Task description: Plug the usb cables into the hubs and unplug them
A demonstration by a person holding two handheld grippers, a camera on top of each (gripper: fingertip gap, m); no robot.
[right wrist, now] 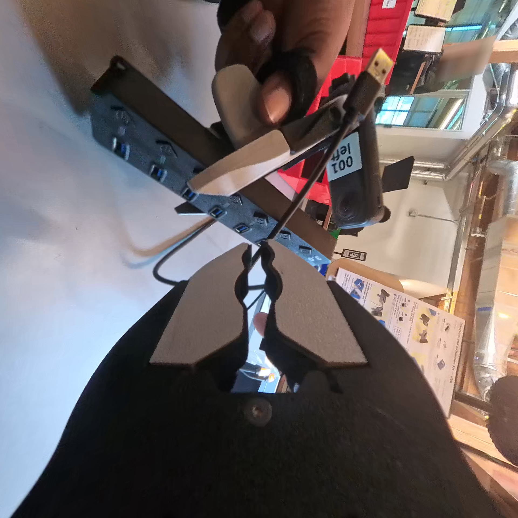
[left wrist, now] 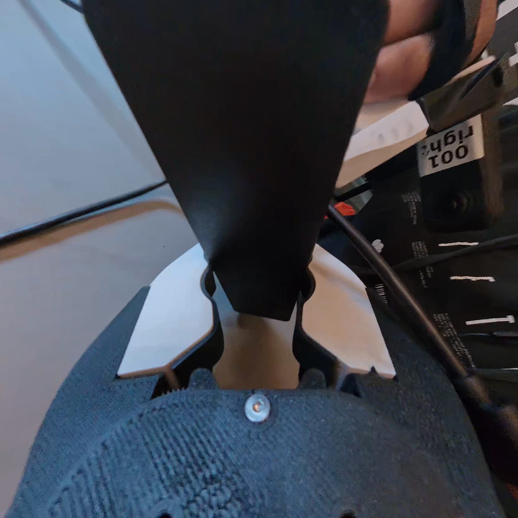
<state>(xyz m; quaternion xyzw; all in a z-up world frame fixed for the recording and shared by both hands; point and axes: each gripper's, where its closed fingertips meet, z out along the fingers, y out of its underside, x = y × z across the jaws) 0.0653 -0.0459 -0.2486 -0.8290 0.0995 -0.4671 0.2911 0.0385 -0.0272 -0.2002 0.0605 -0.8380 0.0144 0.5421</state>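
Black ribbed plastic fills the bottom of the left wrist view, and from it the left gripper point(left wrist: 259, 280) reaches forward. Its fingers point(left wrist: 168, 322) are clamped narrowly on the end of a long black hub point(left wrist: 238, 140), which rises up and away and blocks most of the frame. None of the hub's ports show from this side.

The right wrist view shows them: a row of blue-lined sockets runs along the hub's grey face, held aslant above the pale desk point(right wrist: 56, 252). Small marks beside the sockets are too blurred to read.

In that view the right gripper point(right wrist: 256, 256) has its fingers point(right wrist: 201, 308) drawn almost together, pinching a thin black cable point(right wrist: 294, 201). The cable runs up to a metal plug point(right wrist: 378, 64), which is free in the air and well apart from the sockets.

A hand point(right wrist: 266, 56) grips the left tool. It is cut off at the top edge.

Each tool's camera carries a printed white sticker point(right wrist: 344, 159), seen upside down.

Farther off, a sheet point(right wrist: 406, 316) of pictures and fine print leans by the desk edge, and red bins point(right wrist: 372, 42) stand behind.
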